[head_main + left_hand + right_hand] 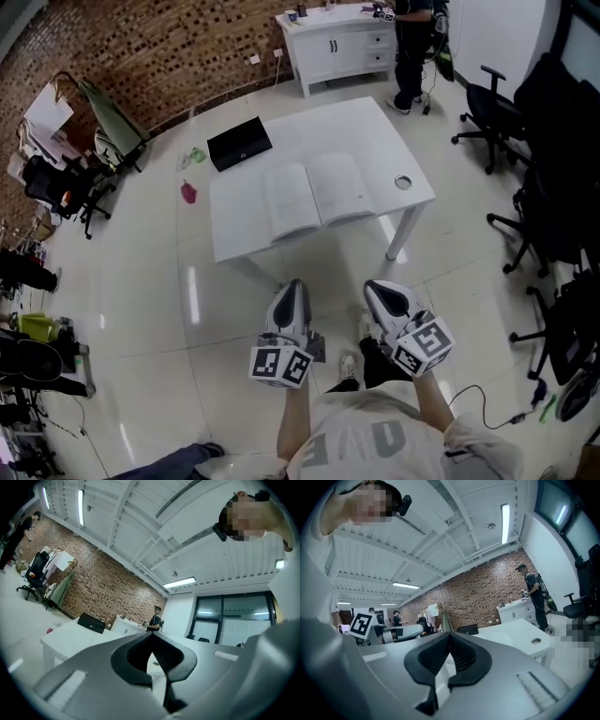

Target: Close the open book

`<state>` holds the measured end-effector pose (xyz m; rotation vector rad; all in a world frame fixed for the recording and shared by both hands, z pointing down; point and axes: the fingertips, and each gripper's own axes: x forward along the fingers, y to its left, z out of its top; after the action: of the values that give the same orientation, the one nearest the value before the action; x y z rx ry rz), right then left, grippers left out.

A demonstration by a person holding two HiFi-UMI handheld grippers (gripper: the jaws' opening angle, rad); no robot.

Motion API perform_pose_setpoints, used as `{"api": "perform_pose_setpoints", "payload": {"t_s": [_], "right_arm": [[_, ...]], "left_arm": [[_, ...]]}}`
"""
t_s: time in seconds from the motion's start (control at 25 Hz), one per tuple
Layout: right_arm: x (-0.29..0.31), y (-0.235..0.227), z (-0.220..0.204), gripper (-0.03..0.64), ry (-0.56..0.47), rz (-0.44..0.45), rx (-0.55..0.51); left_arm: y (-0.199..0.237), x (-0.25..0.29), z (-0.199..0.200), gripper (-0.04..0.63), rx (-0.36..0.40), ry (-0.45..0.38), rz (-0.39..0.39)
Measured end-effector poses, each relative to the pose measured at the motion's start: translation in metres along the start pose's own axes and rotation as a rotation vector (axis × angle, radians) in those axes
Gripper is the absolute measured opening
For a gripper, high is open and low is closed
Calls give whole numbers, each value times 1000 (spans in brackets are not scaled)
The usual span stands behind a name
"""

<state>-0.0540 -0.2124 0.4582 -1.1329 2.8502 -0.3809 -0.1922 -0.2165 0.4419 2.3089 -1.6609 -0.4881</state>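
Note:
The open book (314,192) lies flat with its white pages up on the white table (375,127), near the table's front edge. Both grippers hang in the air in front of the table, short of it and apart from the book. My left gripper (294,284) points toward the table with its jaws shut and nothing between them, as the left gripper view (151,635) also shows. To its right, my right gripper (375,286) is likewise shut and empty (450,634). Neither gripper view shows the book's pages clearly.
A black flat case (239,142) lies at the table's far left corner, and a round cable hole (403,182) sits near its right edge. Office chairs (525,112) stand to the right, a white cabinet (337,42) with a person beside it behind, clutter along the left.

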Motion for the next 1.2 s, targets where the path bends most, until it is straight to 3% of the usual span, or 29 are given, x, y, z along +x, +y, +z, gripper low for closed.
{"api": "perform_pose_setpoints", "payload": {"t_s": [0.24,0.44,0.68,0.8,0.96,1.0,1.04,1.08,1.12,1.2], "right_arm": [[65,-61,14,-3,-9,59,31],[115,-101,37,-3,-19,122,29],[151,-125,32,-3,26,156,53],[166,-129,28,-4,44,149,67],[181,-141,29,-3,46,102,106],[184,-142,29,-3,45,95,112],[186,-142,30,-3,44,90,115],[187,-142,30,-3,43,84,116],[188,-141,30,-3,43,77,117],[188,-143,27,-3,49,60,121]], "left_arm": [[30,77,9,17,-49,-40,28],[60,130,40,17,-220,-156,50],[112,142,-4,17,-357,-142,199],[130,148,-14,17,-310,-110,240],[131,168,-14,17,-85,-19,245],[132,171,-16,17,-52,-3,244],[136,173,-19,17,-67,-2,246],[144,172,-25,17,-140,-13,256],[153,169,-36,15,-263,-30,269],[171,163,-67,8,-578,-65,283]]}}
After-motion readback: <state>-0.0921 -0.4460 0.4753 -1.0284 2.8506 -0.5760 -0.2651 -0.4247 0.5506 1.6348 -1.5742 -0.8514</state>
